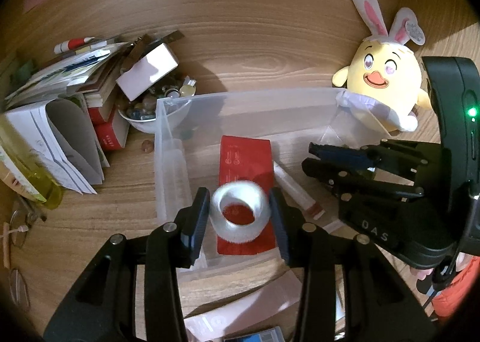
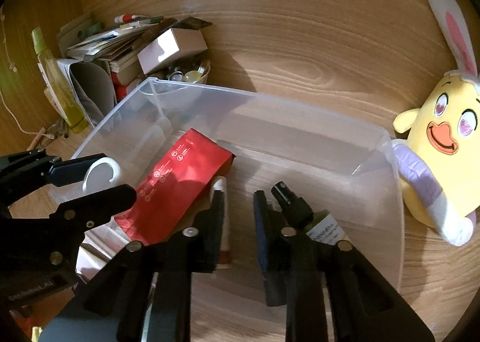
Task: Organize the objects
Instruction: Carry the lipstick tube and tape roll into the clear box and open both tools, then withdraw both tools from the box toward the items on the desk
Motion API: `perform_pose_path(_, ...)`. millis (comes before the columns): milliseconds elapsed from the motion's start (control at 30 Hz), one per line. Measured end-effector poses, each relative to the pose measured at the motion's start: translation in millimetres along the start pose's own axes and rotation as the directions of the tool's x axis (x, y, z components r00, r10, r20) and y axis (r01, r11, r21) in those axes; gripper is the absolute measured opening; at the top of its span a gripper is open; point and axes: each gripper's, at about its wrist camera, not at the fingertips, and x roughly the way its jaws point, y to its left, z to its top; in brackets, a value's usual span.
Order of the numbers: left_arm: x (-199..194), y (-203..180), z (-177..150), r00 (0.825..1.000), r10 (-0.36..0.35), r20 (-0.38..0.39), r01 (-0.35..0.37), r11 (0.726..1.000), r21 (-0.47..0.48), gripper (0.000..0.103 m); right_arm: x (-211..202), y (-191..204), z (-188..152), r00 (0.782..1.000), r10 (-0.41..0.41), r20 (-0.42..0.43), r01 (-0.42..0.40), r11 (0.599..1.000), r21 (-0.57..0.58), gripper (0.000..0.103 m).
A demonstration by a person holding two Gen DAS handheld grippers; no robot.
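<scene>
The left gripper (image 1: 240, 213) sits over the clear plastic bin (image 1: 249, 96), and between its jaws is a white roll of tape (image 1: 239, 213). In the left wrist view the roll looks blurred, with a sliver of gap showing at each pad, so whether the pads are pressing on it cannot be told. From the right wrist view the same roll shows as a white curve against the left gripper's upper finger (image 2: 75, 171).

Over to the right gripper (image 2: 238, 222): its jaws stand a little apart with nothing between them, only the bin's floor showing through the gap. Just beside its right finger lies a small bottle with a black spray top (image 2: 289, 199) and a pale label whose print is too small to read. Against its left finger lies a white tube (image 2: 223, 222).

Writing now. The right gripper's body, seen from the left wrist, carries the letters "DAS" (image 1: 375, 231). The red box (image 2: 180, 186) lying flat in the bin bears white round symbols and small print that cannot be made out.

The red box lies directly beneath the tape roll. Outside the bin, a yellow plush chick with rabbit ears (image 1: 387, 72) leans at its far right corner, and a stack of books and papers (image 1: 69, 108) stands off its left side.
</scene>
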Motion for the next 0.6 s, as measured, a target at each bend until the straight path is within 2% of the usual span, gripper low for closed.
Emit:
perform_pose_path(300, -28, -1, -4, 0.999, 0.012, 0.053, -0.012, 1.0, 0.009, 0.059, -26, 7, -1, 0.998, -0.026, 0.052, 0.027, 0.999, -0.031, 0.056)
perform_pose_path(467, -46, -4, -8, 0.996, 0.032, 0.088, -0.034, 0.999, 0.024, 0.071, -48, 9, -7, 0.996, -0.026, 0.087, 0.029, 0.999, -0.035, 0.065)
perform_pose_path(533, -54, -5, -11, 0.994, 0.039, 0.099, -0.042, 0.999, 0.027, 0.073, -56, 10, -9, 0.995, -0.031, 0.099, 0.034, 0.999, -0.038, 0.066)
perform_pose_path(600, -62, -4, -15, 0.993, 0.039, 0.108, -0.042, 0.999, 0.022, 0.08, -65, 12, -12, 0.993, -0.036, 0.113, 0.041, 0.998, -0.045, 0.066)
